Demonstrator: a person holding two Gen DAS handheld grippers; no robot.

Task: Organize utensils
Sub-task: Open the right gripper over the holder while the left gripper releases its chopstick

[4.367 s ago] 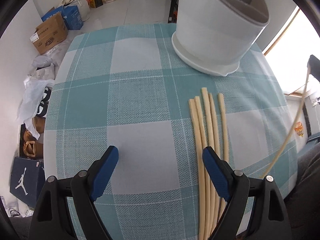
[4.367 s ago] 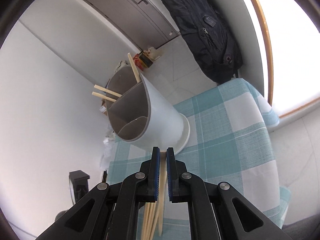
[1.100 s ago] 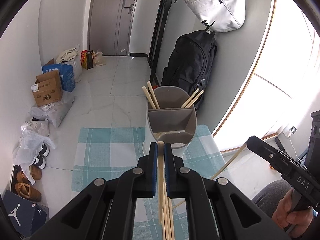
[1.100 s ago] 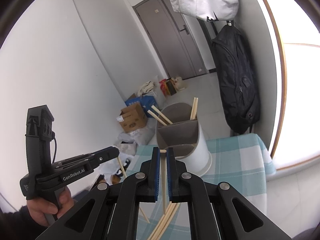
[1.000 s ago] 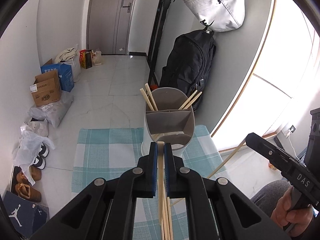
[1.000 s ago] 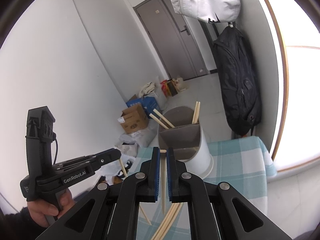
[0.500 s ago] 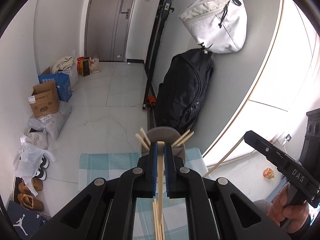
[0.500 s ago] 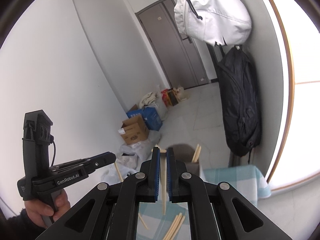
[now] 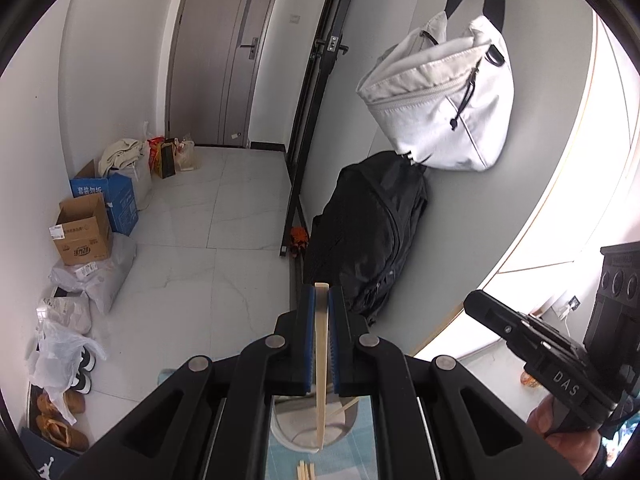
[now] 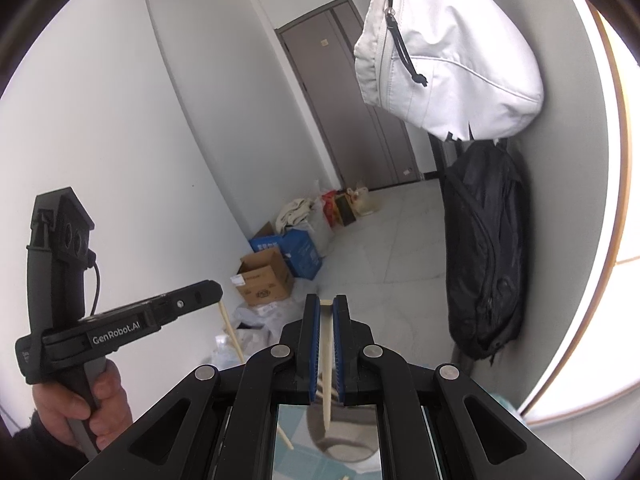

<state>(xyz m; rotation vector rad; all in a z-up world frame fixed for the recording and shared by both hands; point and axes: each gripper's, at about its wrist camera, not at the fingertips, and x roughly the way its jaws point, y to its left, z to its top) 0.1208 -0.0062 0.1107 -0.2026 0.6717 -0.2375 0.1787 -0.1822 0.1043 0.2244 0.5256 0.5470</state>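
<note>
While you hold both tools high above the counter (image 9: 280, 458), each claw is clamped on a single wooden chopstick. Your left claw (image 9: 321, 300) pinches its chopstick (image 9: 321, 360) between blue pads (image 9: 309, 332), the stick hanging steeply with its lower tip over the utensil holder (image 9: 304, 432) far below. Your right claw (image 10: 326, 312) grips the second chopstick (image 10: 327, 368) the same way, its tip also above the holder's mouth. The holder is grey inside; one stick leans against its right inner wall, and other contents are hidden by the claw bodies. Loose chopsticks (image 9: 305, 470) lie on the checked cloth just near the holder's base. On the far wall hang a white bag (image 9: 440, 96) and, under it, a black backpack (image 9: 368, 224); cardboard boxes (image 9: 82, 232) sit on the floor at left.
</note>
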